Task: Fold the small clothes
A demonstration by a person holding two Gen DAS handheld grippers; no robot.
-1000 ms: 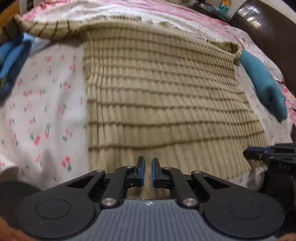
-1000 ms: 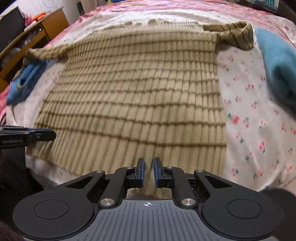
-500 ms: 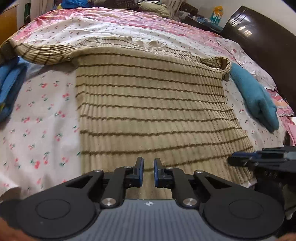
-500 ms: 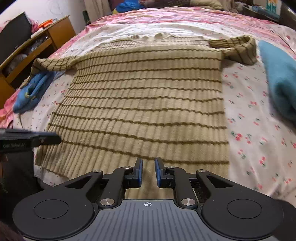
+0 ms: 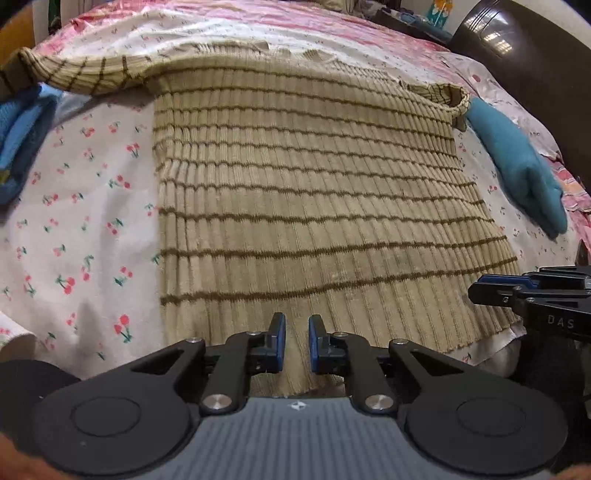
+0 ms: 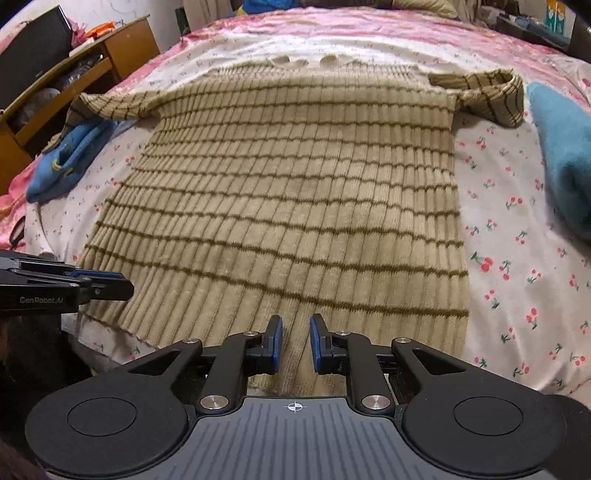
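- Beige ribbed knit sweater with thin brown horizontal stripes (image 5: pixel 306 206) (image 6: pixel 280 206): lies flat and spread out, hem toward the grippers, neckline at the far end, on a white bedsheet printed with small red cherries (image 5: pixel 74 229) (image 6: pixel 517 258).
- Sweater sleeves: one extends outward on the left side, its cuff lying over a folded blue garment (image 5: pixel 18 147) (image 6: pixel 62 162); the other, on the right side, is folded back on itself near the shoulder.
- Hem condition: the hem edge reaches the near edge of the bed and hangs slightly over it in front of both grippers.
- Left gripper (image 5: pixel 296 341): black linkage fingers with blue pads, positioned above the hem near the sweater's left corner. The jaws stand at a narrow gap. Ribbed fabric shows through the gap, but whether the pads press on it cannot be told.
- Right gripper (image 6: pixel 295 343) (image 5: pixel 491 290): same construction, positioned above the hem toward the sweater's right side. The jaws stand at a narrow gap, slightly apart. Fabric shows between the pads; contact cannot be told.
- Teal fleece garment (image 5: pixel 517 170) (image 6: pixel 561 155): lies on the sheet to the right of the sweater, just beside the folded sleeve.
- Pink floral bedcover (image 5: pixel 332 22) (image 6: pixel 369 22): covers the far part of the bed beyond the neckline.
- Wooden shelf unit (image 6: pixel 74 74): stands beside the bed on the far left.
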